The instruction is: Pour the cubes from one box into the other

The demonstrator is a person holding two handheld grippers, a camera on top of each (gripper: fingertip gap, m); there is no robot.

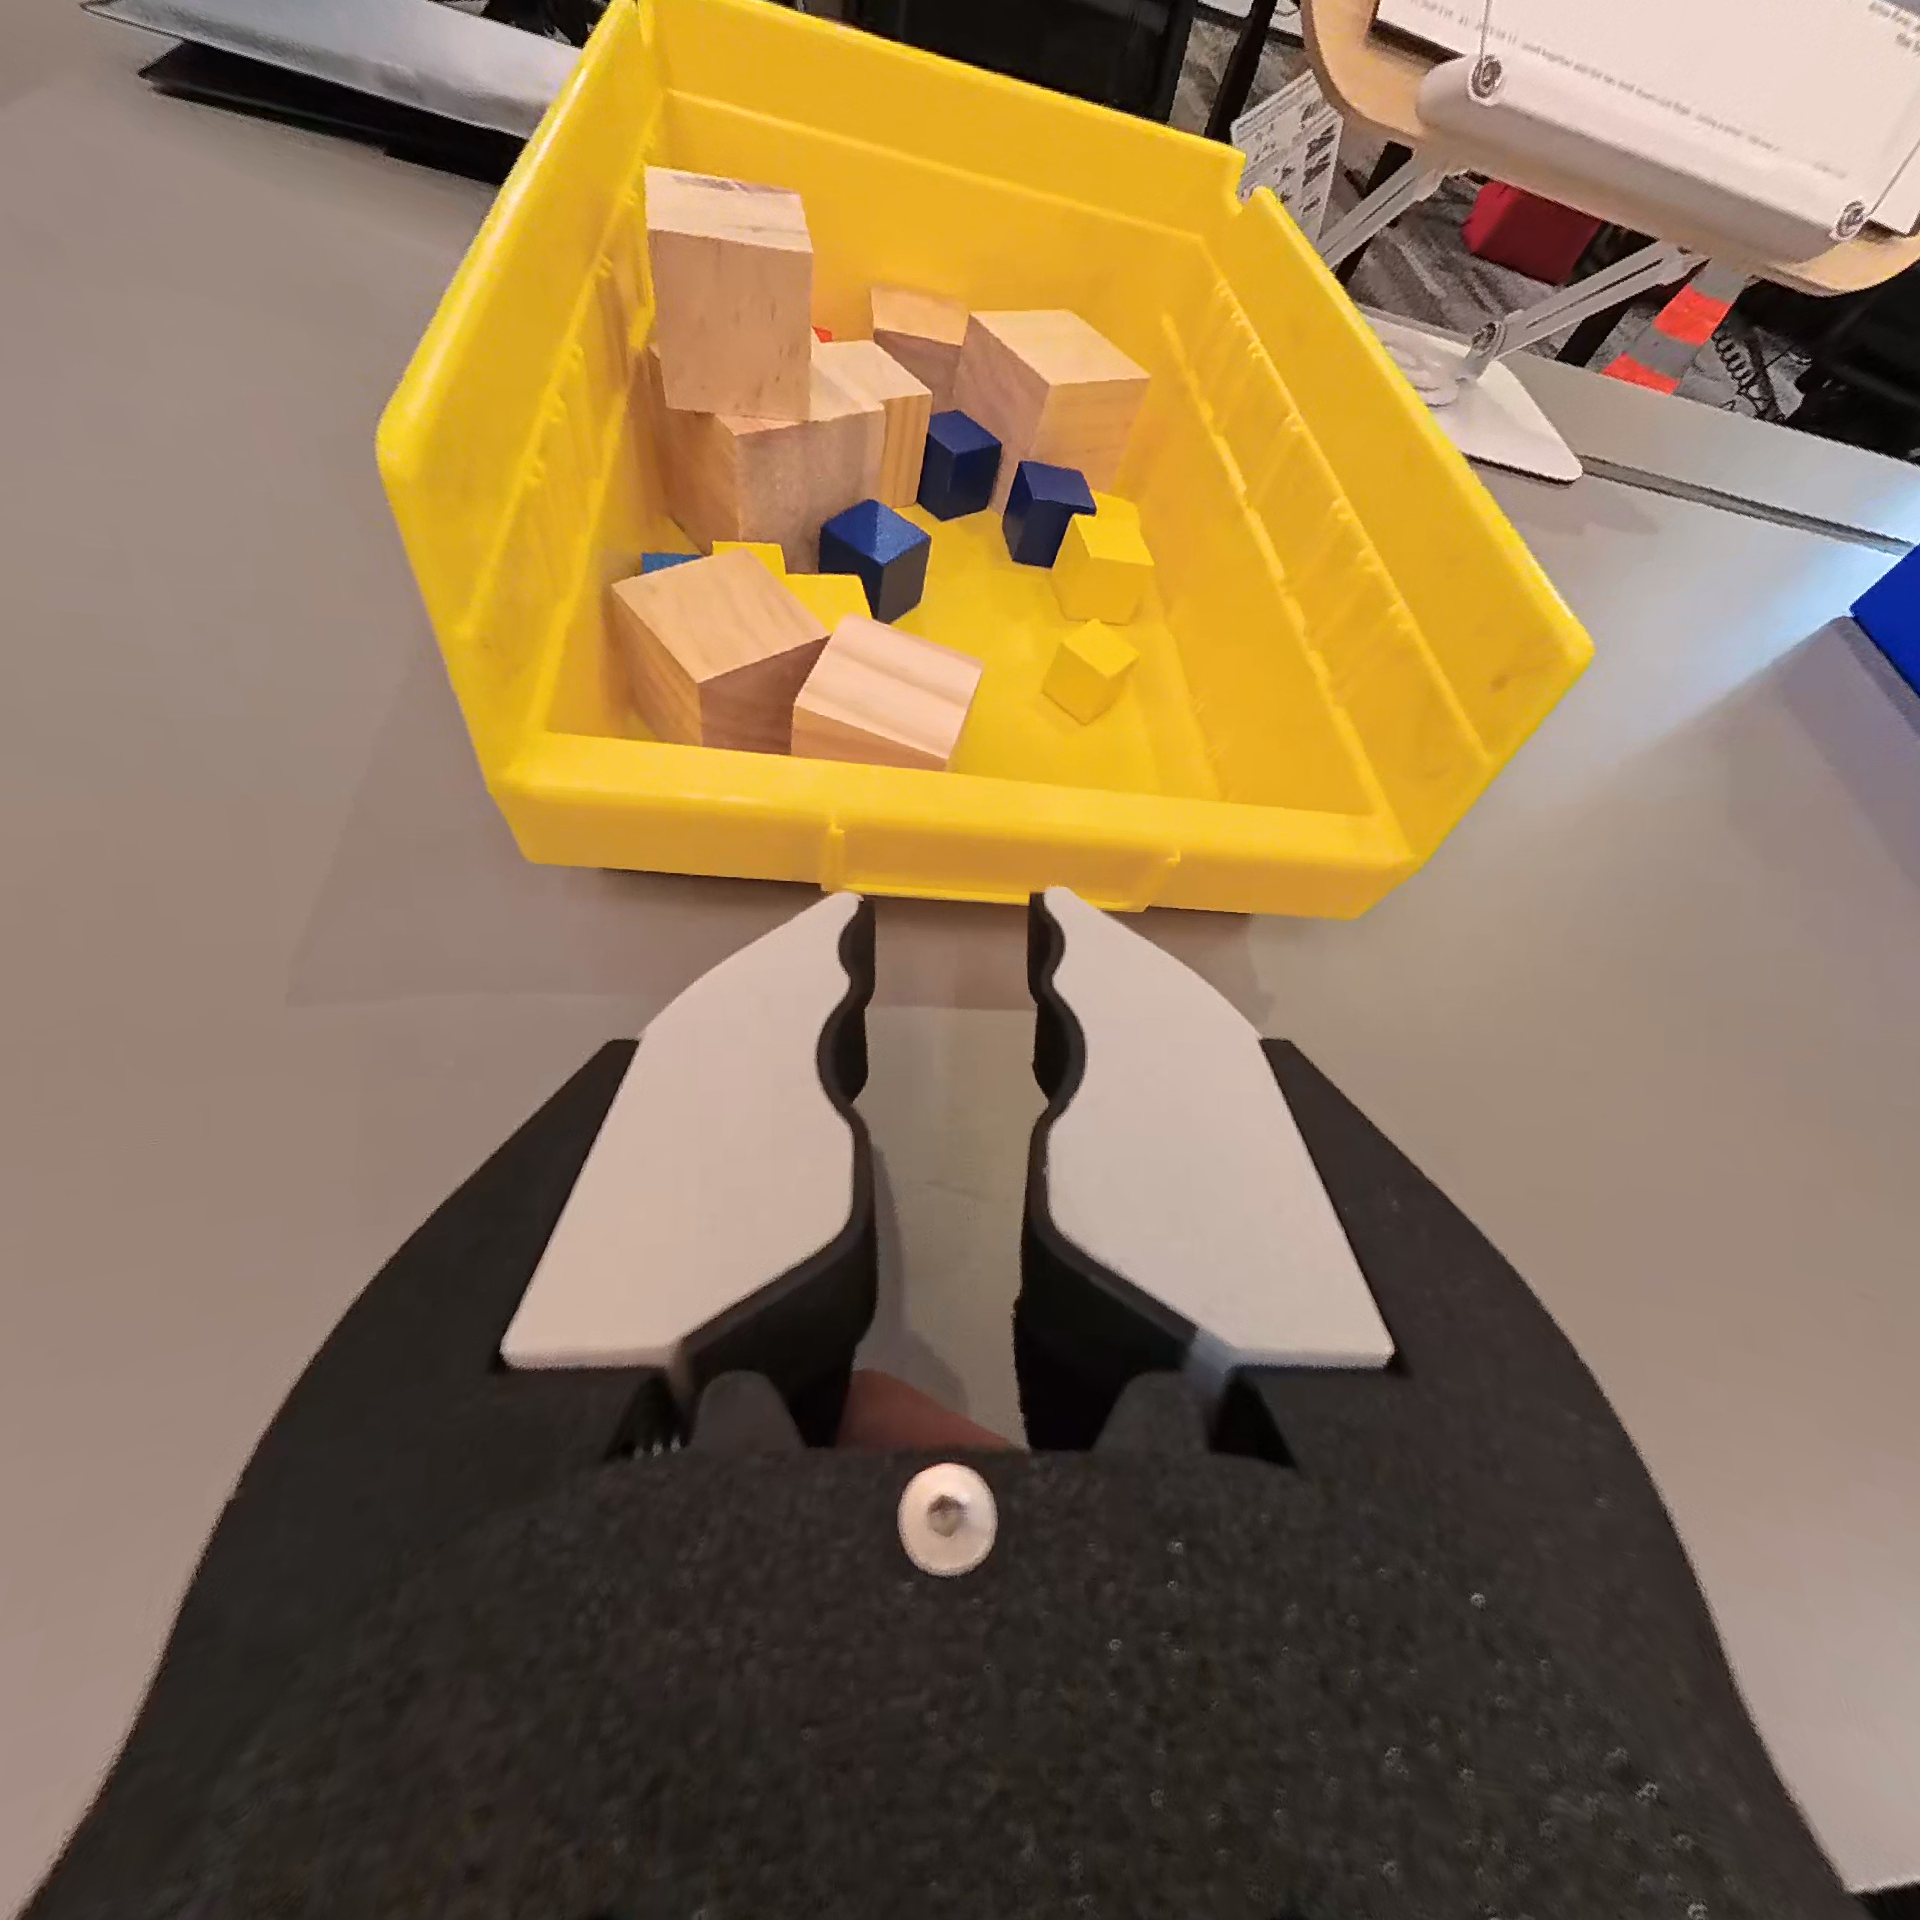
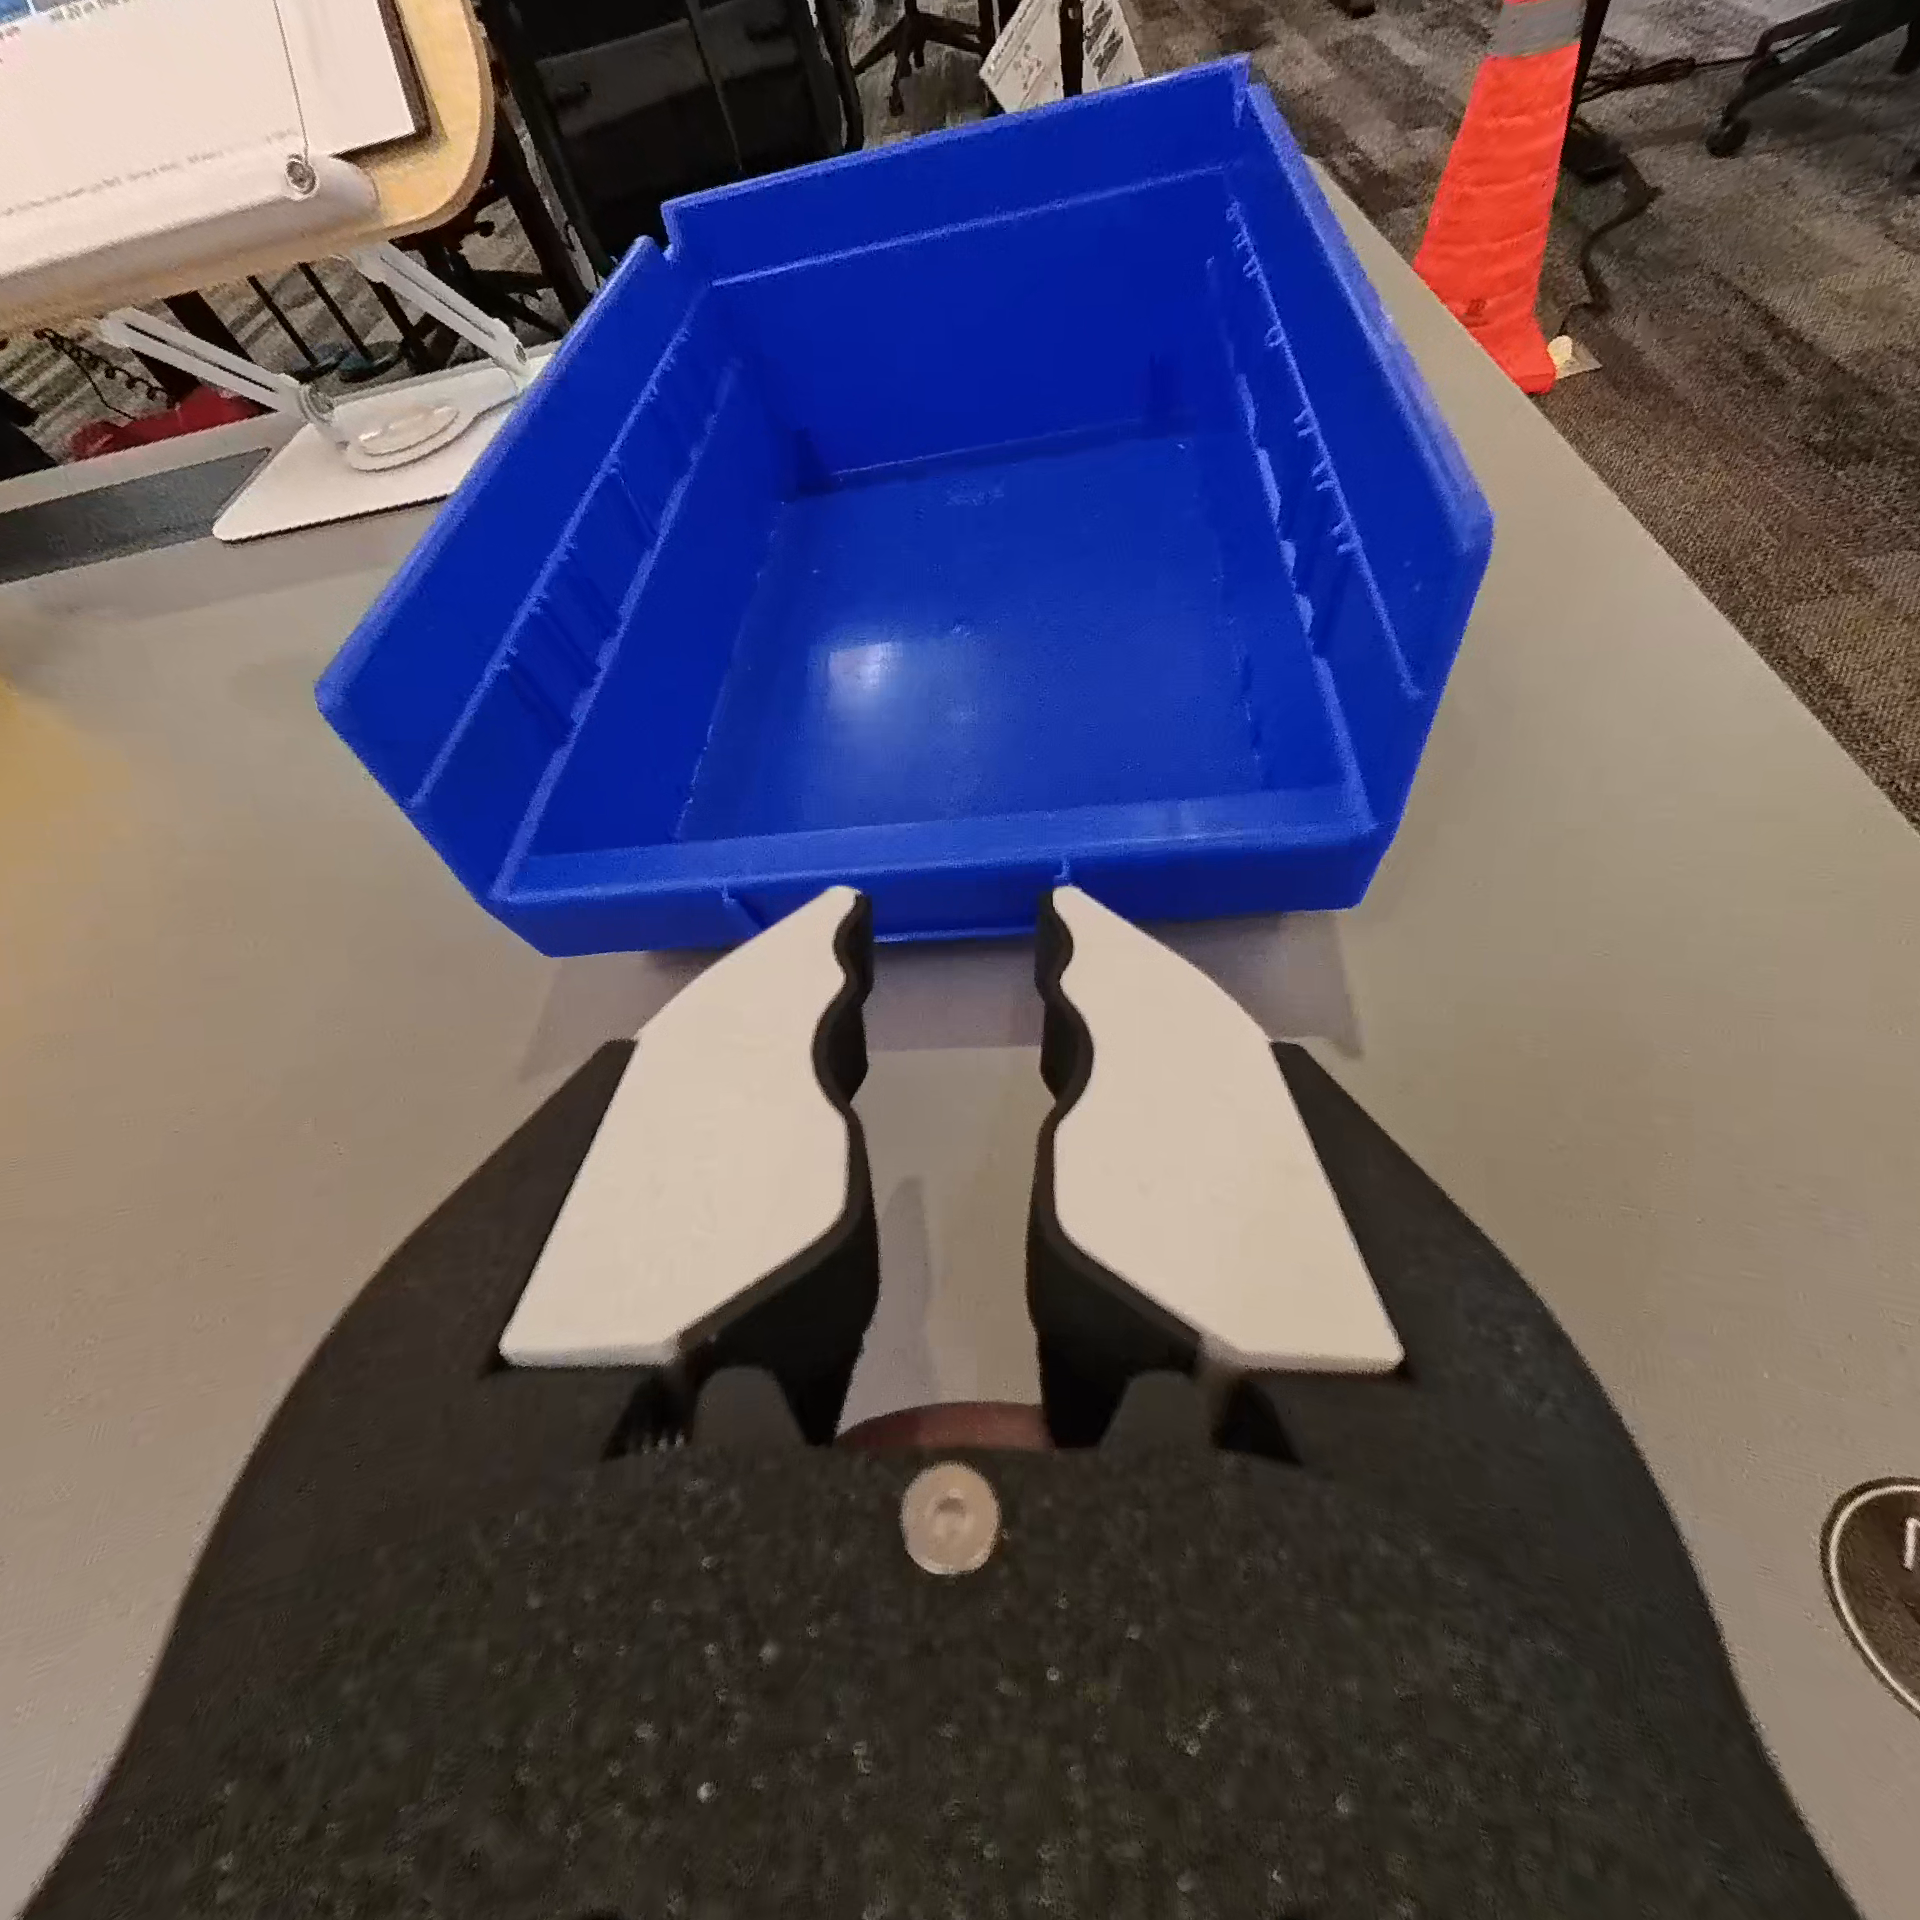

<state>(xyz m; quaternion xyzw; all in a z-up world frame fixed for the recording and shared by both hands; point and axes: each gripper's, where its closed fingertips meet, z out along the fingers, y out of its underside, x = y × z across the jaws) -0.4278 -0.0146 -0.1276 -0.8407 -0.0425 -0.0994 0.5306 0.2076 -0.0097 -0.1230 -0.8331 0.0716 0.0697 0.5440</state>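
Observation:
A yellow box sits on the grey table in the left wrist view. It holds several cubes: large wooden ones, small dark blue ones and small yellow ones. My left gripper is open and empty, its tips just short of the box's near wall. In the right wrist view a blue box stands with nothing inside. My right gripper is open and empty, its tips at that box's near wall.
A corner of the blue box shows at the right edge of the left wrist view. A white stand with a flat base is behind the boxes. An orange cone stands on the floor past the table's right edge.

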